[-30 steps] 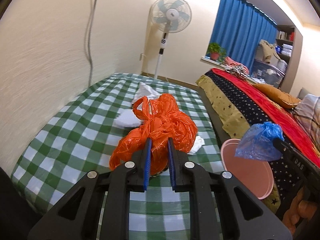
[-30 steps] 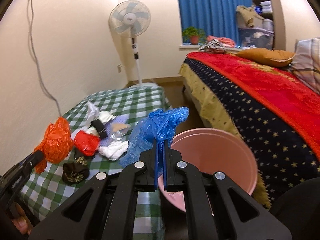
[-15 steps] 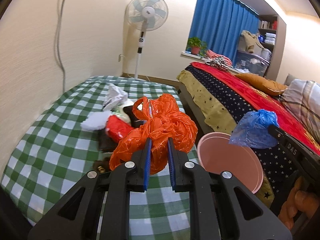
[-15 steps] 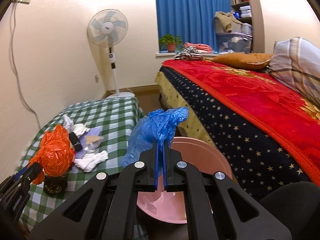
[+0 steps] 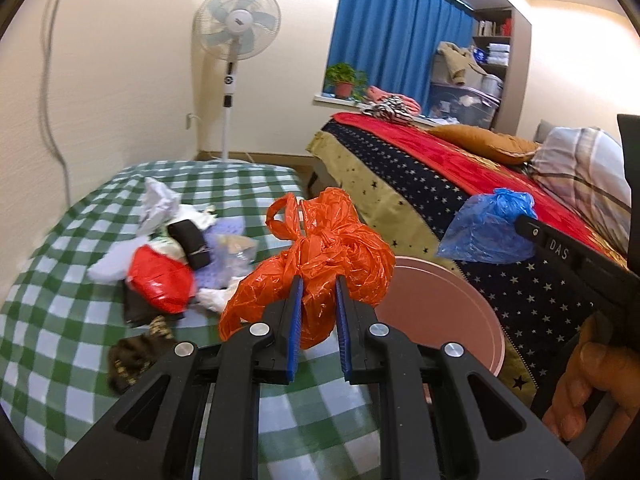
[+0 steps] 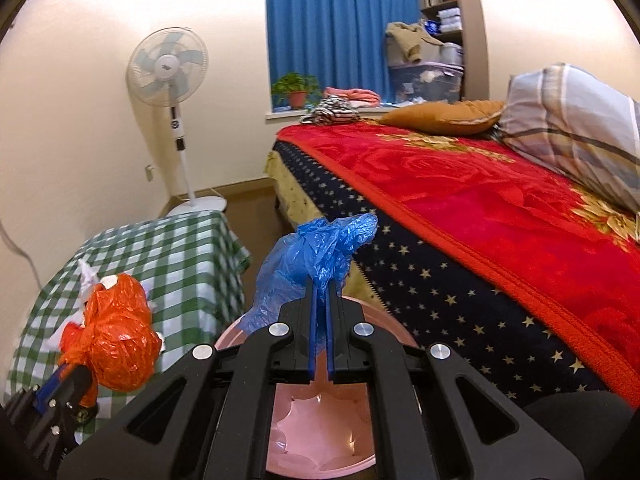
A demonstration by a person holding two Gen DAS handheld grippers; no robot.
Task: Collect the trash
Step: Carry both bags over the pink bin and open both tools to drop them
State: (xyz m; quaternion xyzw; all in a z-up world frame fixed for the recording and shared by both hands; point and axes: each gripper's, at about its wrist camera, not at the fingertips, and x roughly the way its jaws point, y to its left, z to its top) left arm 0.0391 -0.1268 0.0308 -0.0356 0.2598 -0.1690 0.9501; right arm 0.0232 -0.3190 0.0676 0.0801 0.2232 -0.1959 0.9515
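Gripping orange bag [image 5: 320,264], blue bag [image 6: 316,256]

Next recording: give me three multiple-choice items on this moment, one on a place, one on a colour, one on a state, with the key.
1. Where is the pink bin?
A. on the checked table
B. directly below the right tool
C. on the bed

2. What colour is the bag in the left tool?
A. orange
B. green
C. white

3. How is the right tool?
A. open and empty
B. shut on the blue bag
C. lying on the table

Key: 1 B, the right wrist view looks down past the tool into the bin's open mouth. 2 A, the orange bag bulges between its fingers. 3 B, the blue bag is pinched between nearly closed fingers.
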